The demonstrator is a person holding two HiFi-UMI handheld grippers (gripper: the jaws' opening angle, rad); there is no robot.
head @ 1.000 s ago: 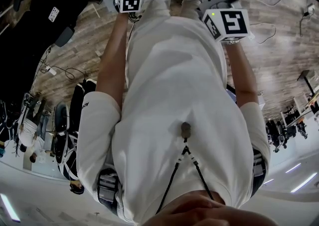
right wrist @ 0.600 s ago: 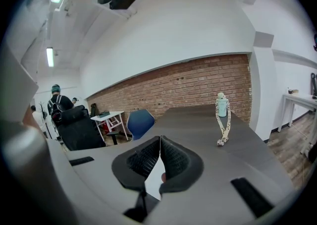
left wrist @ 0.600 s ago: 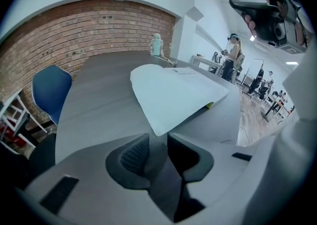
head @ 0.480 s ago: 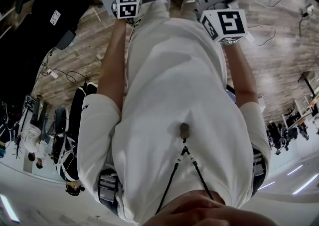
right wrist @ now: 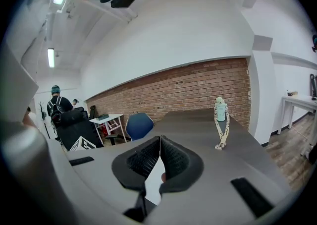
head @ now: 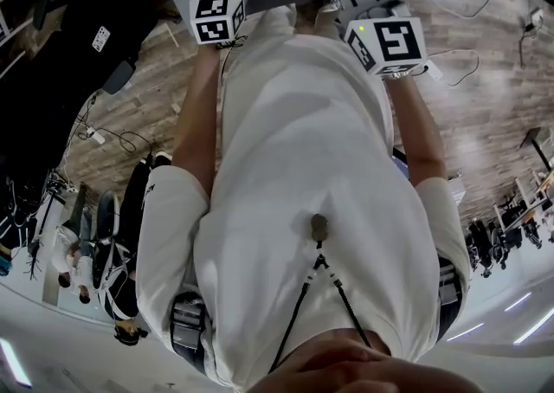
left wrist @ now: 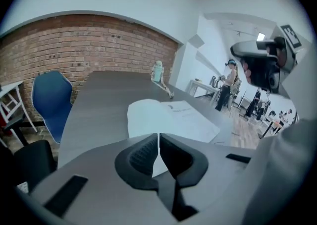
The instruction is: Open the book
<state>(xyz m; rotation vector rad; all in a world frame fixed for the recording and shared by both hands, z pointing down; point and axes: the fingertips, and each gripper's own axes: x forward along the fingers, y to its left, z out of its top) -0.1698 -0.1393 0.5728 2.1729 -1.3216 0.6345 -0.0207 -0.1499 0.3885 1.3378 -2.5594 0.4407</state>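
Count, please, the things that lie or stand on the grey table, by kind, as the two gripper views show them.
Book: 1
Bottle: 1 (small, pale green, with a strap, at the far end)
Total: 2

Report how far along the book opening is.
Done: the white-paged book lies open on the grey table. In hand: nothing plainly; the left gripper, whose jaws have just closed, and the right gripper are shut by it, no page clearly pinched. Left: perhaps only withdrawing.
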